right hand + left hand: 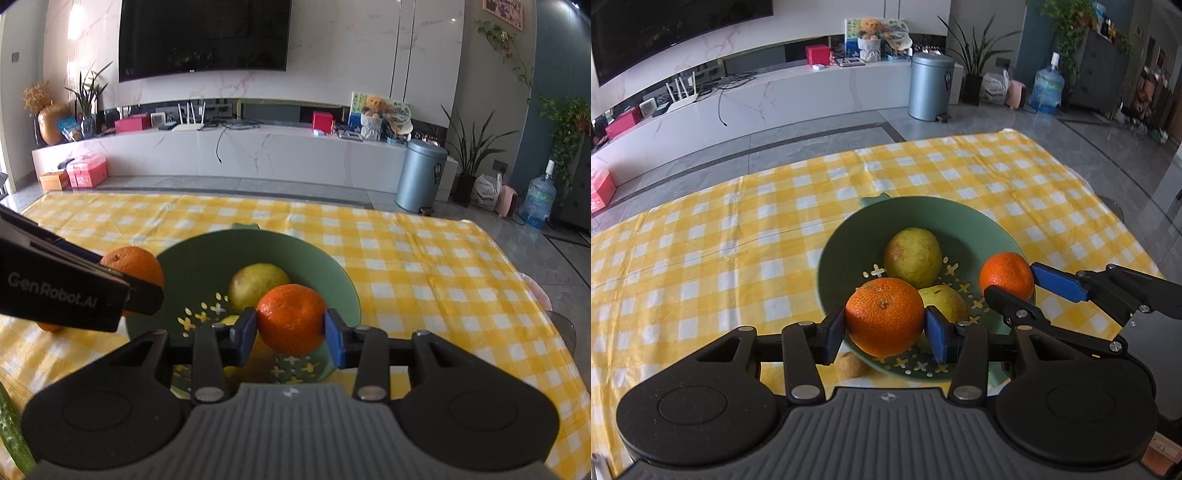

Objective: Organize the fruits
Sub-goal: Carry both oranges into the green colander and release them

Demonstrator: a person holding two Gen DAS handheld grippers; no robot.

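Observation:
A green perforated bowl (846,243) sits on the yellow checked cloth with two yellow-green pears in it, one further back (912,256) and one nearer (943,301). My left gripper (884,326) is shut on a large orange (884,315), held over the bowl's near rim. My right gripper (291,326) is shut on a smaller orange (291,317), held over the bowl's right side. In the left wrist view that orange (1006,275) shows between the right gripper's blue pads (1058,282). In the right wrist view the left gripper's orange (133,264) hangs at the bowl's left rim (343,280).
A small brownish round fruit (851,364) lies on the cloth just by the bowl's near rim. A green cucumber (11,435) lies at the lower left of the right wrist view. The checked tablecloth (701,258) spreads wide to the left; its far edge drops to grey floor.

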